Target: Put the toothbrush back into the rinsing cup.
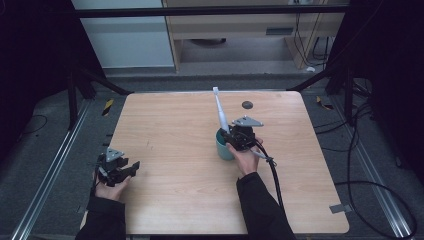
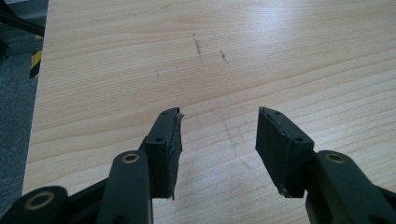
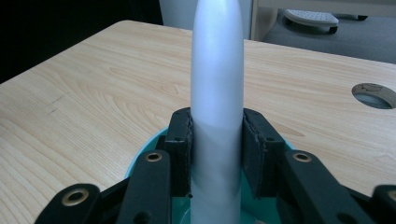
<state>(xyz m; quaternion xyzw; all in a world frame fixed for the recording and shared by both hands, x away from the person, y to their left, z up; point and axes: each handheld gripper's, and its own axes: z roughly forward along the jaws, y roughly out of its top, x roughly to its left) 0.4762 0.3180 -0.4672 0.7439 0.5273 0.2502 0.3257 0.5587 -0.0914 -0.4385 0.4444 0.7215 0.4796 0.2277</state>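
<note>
A wooden table (image 1: 175, 200) carries a teal cup (image 1: 223, 148) near its middle; the right gripper (image 3: 217, 140) clenches a white toothbrush (image 1: 220, 112) over it, while the left gripper (image 2: 219, 135) rests released at the near left

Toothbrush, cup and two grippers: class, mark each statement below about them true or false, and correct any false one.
1. The right gripper is shut on the toothbrush. True.
2. The toothbrush lies flat on the table. False: it stands tilted in the teal cup.
3. The left gripper is open with nothing between its jaws. True.
4. The left gripper touches the cup. False: it sits apart, near the table's left edge.
</note>
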